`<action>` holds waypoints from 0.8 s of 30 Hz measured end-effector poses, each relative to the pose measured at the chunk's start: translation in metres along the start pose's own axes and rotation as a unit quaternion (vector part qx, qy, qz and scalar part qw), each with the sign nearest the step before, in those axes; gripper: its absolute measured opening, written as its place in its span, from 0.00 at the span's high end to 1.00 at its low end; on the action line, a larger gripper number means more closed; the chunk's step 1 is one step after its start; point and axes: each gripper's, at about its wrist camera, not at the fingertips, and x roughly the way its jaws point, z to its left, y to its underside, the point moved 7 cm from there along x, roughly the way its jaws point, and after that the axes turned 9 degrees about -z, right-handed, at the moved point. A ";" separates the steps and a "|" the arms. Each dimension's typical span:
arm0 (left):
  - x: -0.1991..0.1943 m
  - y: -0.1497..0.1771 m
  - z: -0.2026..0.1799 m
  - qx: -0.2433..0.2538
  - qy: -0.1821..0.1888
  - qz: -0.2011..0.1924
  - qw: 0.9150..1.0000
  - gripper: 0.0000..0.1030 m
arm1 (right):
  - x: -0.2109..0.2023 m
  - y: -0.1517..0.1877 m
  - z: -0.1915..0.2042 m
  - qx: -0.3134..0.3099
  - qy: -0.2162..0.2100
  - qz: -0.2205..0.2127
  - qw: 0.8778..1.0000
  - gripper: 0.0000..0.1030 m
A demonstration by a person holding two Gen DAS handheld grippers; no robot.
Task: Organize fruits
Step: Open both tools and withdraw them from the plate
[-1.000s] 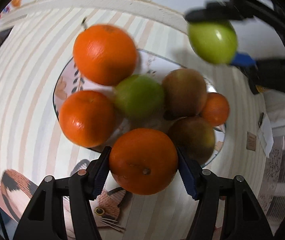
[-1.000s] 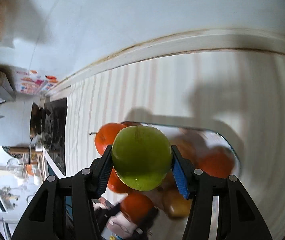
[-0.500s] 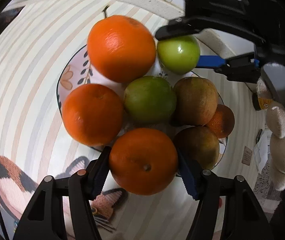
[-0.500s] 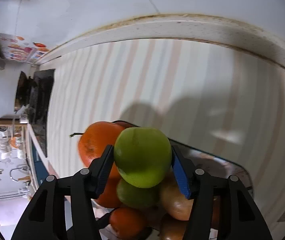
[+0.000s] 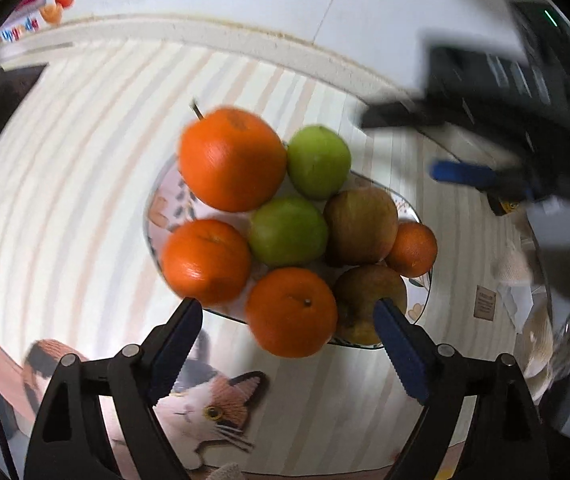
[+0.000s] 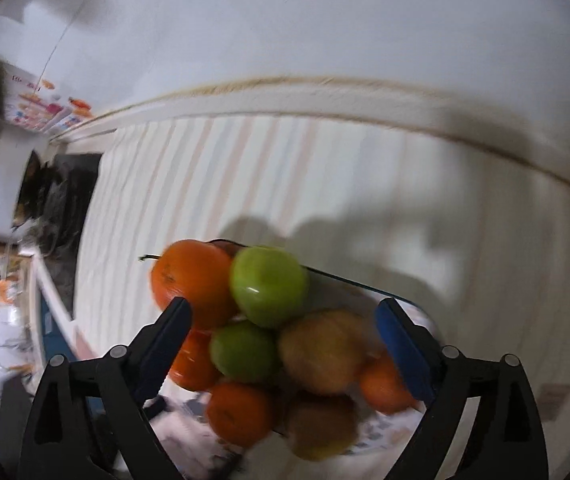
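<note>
both claws have just been opening and now stand apart, nothing between the pads. the left gripper (image 5: 287, 334) hangs over the near orange (image 5: 291, 312), which sits on the patterned plate (image 5: 157, 210) clear of both pads. the right gripper (image 6: 285, 330) hovers above the green apple (image 6: 269, 286) – it rests on the pile against the stemmed orange (image 6: 193, 280). around the plate lies a striped tablecloth (image 5: 65, 184) with a cat picture (image 5: 213, 412); the right gripper's blurred body crowds the left view's upper right.

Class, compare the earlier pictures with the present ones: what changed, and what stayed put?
Both grippers have just been opening: the left gripper let go of the orange, the right gripper released the green apple onto the pile. The other fruit on the plate stayed.
</note>
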 end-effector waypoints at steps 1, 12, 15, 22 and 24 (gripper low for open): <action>-0.006 -0.002 0.002 0.005 -0.006 -0.008 1.000 0.15 | -0.010 0.003 -0.004 -0.002 0.015 -0.014 1.000 0.07; -0.056 -0.009 0.041 0.077 -0.094 -0.061 0.991 0.15 | -0.102 0.092 -0.023 0.018 0.132 -0.104 0.986 0.07; -0.071 -0.003 0.037 0.085 -0.094 -0.071 0.989 0.15 | -0.118 0.111 -0.021 0.029 0.141 -0.116 0.983 0.07; -0.116 0.000 0.025 0.108 -0.081 -0.096 0.986 0.15 | -0.171 0.141 0.004 0.039 0.155 -0.167 0.973 0.07; -0.130 0.002 0.023 0.115 -0.076 -0.098 0.986 0.15 | -0.188 0.150 0.011 0.038 0.159 -0.184 0.969 0.07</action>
